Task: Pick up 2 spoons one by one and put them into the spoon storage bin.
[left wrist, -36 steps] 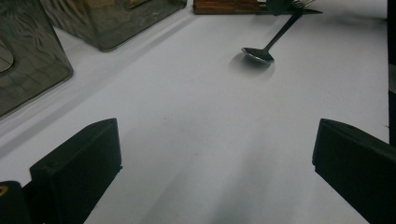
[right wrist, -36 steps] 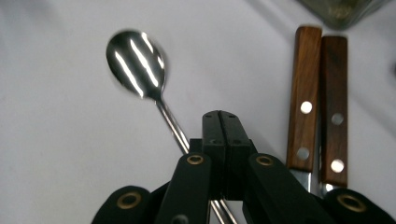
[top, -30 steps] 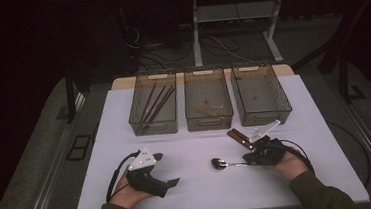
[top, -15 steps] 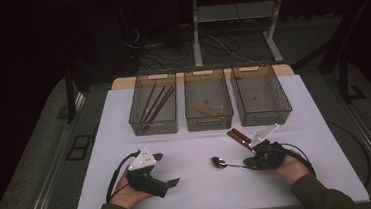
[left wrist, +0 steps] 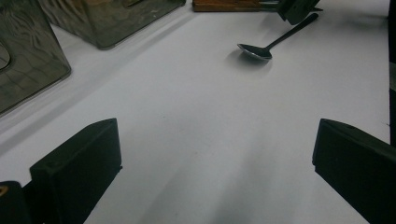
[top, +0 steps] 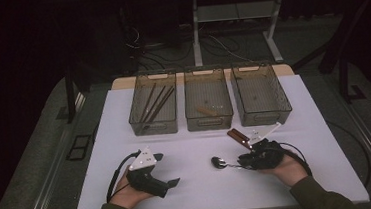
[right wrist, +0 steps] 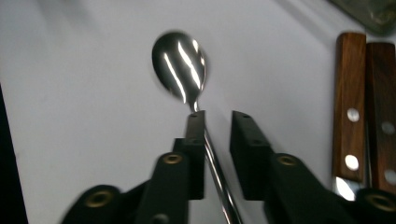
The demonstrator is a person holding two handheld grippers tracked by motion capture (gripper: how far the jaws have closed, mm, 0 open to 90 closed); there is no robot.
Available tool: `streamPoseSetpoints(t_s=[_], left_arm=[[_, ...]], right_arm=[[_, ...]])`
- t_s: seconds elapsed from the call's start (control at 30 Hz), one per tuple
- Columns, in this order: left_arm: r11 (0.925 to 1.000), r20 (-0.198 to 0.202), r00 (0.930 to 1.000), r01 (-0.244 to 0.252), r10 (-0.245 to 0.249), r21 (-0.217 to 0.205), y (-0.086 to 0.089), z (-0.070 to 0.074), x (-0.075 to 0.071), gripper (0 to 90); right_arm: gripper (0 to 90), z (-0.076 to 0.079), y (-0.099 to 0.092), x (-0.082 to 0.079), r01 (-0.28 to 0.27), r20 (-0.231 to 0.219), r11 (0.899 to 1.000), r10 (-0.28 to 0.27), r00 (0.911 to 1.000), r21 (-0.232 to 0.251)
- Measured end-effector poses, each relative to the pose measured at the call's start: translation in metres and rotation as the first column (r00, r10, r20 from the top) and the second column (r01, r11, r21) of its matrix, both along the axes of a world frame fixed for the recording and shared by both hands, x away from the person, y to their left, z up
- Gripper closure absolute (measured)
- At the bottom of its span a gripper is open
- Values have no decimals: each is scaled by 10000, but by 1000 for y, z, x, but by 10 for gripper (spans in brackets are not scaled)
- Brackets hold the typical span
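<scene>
Spoon (top: 221, 162) lies at lower centre-right of the high view, handle running right, between the right gripper (right wrist: 217, 154)'s jaws. They have just been opening, a gap showing beside the handle. Left gripper (top: 166, 170), jaws wide apart and empty, sits farther off.

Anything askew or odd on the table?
Nothing damaged or spilled. The spoon lies loose on the table, its handle between the right tool's jaws, which have just been opening and no longer clamp it. Two wooden-handled knives lie outside the bins.
</scene>
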State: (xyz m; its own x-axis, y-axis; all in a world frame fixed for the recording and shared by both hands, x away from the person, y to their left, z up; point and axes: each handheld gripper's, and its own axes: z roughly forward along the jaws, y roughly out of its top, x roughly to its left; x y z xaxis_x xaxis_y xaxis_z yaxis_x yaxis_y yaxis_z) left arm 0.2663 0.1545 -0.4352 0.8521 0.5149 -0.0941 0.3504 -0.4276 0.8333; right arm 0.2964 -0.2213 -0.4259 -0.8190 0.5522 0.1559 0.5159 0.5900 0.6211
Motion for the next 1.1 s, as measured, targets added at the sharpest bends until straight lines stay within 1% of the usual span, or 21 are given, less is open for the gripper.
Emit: streamPoseSetpoints(t_s=[0.03,0.1,0.13,0.27,0.4,0.47,0.53,0.6,0.7,0.8,0.83,0.9,0.97,1.0,1.03,1.07,1.1], left_arm=[[10000,-6,10000,-3,3,-12,0,0,0,3],[10000,-3,10000,-1,1,1,0,0,0,3],[10000,-7,10000,-2,2,6,0,0,0,3],[10000,-4,10000,4,-4,7,0,0,0,3],[10000,-14,10000,5,-5,-10,0,0,0,3],[10000,-21,10000,13,-13,-6,0,0,0,3],[10000,-16,10000,35,-35,1,0,0,0,3],[10000,-10,10000,49,-49,7,0,0,0,3],[10000,-18,10000,47,-47,4,0,0,0,4],[10000,-16,10000,52,-52,-2,0,0,0,3],[10000,-15,10000,58,-58,7,0,0,0,3],[10000,-19,10000,46,-46,-6,0,0,0,3],[10000,-32,10000,30,-30,-12,0,0,0,3],[10000,-24,10000,32,-32,-9,0,0,0,3],[10000,-13,10000,40,-40,4,0,0,0,3],[10000,-17,10000,37,-37,-2,0,0,0,3],[10000,-17,10000,34,-34,4,0,0,0,3]], right_arm=[[712,0,2,2,74,-83,9998,-73,9999,196],[659,0,8,7,-36,-204,9985,47,9998,546],[639,0,11,8,7,-176,9983,3,9998,575],[608,-3,25,14,-345,-46,9978,348,9994,562],[593,-7,36,19,-636,-27,9969,638,9980,460],[582,-9,40,20,-739,-37,9959,742,9972,523],[574,-11,43,21,-782,34,9960,781,9969,439],[569,-13,45,20,-836,19,9954,836,9965,465],[560,-15,47,19,-939,169,9950,934,9955,331],[552,-16,50,16,-1128,184,9935,1125,9935,154],[546,-17,52,15,-1216,196,9926,1215,9924,22],[546,-18,53,13,-1376,521,9901,1389,9889,-280],[556,-17,54,12,-1427,695,9886,1458,9869,-470],[556,-17,55,11,-1401,701,9891,1430,9872,-453],[556,-17,55,11,-1393,615,9896,1413,9881,-358],[557,-17,54,12,-1377,635,9897,1401,9881,-401],[561,-17,54,11,-1369,580,9900,1388,9886,-346]])
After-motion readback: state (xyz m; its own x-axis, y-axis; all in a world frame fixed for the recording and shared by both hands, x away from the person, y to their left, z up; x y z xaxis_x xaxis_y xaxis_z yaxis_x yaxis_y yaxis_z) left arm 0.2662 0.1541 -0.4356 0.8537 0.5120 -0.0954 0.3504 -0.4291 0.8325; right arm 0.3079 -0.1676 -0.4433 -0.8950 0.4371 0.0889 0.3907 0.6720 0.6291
